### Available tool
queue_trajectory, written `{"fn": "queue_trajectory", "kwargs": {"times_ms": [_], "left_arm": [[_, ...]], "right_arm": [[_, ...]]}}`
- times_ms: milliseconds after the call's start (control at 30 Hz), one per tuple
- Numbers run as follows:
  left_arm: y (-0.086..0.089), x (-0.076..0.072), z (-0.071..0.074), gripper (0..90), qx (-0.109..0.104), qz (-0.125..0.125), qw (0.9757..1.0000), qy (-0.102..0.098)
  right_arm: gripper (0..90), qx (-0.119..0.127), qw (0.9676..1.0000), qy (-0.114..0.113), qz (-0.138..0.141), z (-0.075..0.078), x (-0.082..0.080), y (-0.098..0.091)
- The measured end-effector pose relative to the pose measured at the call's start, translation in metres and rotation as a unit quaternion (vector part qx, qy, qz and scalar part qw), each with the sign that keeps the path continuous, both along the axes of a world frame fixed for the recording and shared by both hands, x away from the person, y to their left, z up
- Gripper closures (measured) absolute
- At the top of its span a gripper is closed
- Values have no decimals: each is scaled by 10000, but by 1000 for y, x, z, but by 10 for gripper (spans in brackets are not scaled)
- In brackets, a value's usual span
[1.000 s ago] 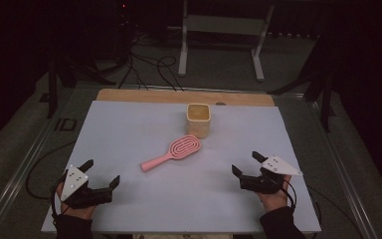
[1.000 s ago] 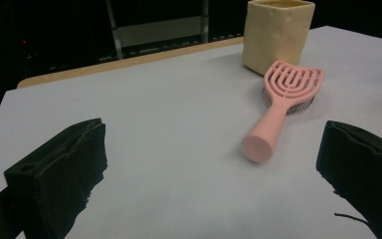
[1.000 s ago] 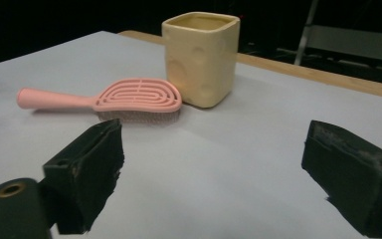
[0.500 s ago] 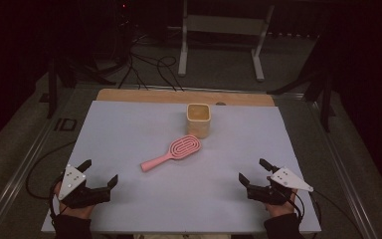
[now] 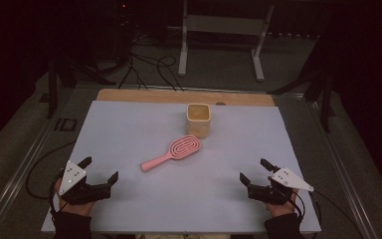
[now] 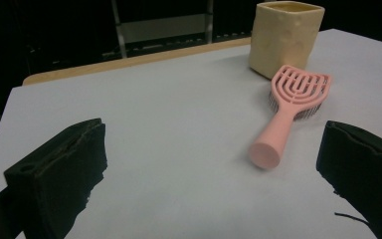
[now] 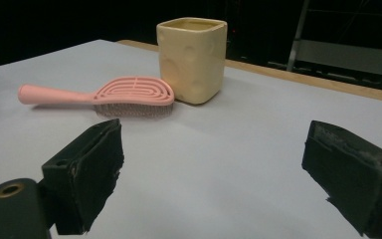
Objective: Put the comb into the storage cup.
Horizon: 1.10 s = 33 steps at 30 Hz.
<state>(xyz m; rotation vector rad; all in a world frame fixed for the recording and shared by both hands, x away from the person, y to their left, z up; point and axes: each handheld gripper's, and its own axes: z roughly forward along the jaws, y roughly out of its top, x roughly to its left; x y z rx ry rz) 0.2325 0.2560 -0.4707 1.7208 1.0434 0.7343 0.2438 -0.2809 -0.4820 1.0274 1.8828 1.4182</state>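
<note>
Pink hairbrush (image 5: 173, 152) lying bristles-down on the pale grey table top (image 5: 129, 124), just in front of the yellow square cup (image 5: 198, 119), head nearest the cup and close to its base without clearly touching, handle slanting away from the cup toward the near left. Cup upright, open mouth up, dimpled walls, standing near the wooden strip (image 5: 179, 96) along the far edge of the table.

Left gripper (image 5: 97, 171) well apart from the cup, near the front left corner of the table, held in a hand (image 5: 72, 199) rising from the bottom edge. Jaws spread wide, nothing between them, aimed roughly at the brush; seen from the left gripper view, rounded handle end of the hairbrush (image 6: 288, 112) between the two black jaws but farther off, cup (image 6: 284, 39) beyond the brush head.

Right gripper (image 5: 255, 171) likewise well apart from the cup, near the front right corner, gripped by the other hand (image 5: 278, 204). Jaws also parted wide and empty. From the right gripper view, cup (image 7: 193, 59) straight ahead, hairbrush (image 7: 124, 97) just to its left, bristles dark under the pink shell, handle pointing away from the cup.
</note>
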Motion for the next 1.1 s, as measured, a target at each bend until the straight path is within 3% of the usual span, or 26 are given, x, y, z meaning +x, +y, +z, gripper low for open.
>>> {"fn": "queue_trajectory", "kwargs": {"times_ms": [567,867,1100], "left_arm": [[-3,9,16,1,131,-59,9999,-38],[-6,17,23,1,175,-141,9997,31],[-11,23,28,1,239,-232,9994,59]], "right_arm": [[90,7,10000,32,-28,-1,0,0],[88,-114,9999,88,12,-4,2,2],[88,-64,9999,137,-43,-5,3,-2]]}}
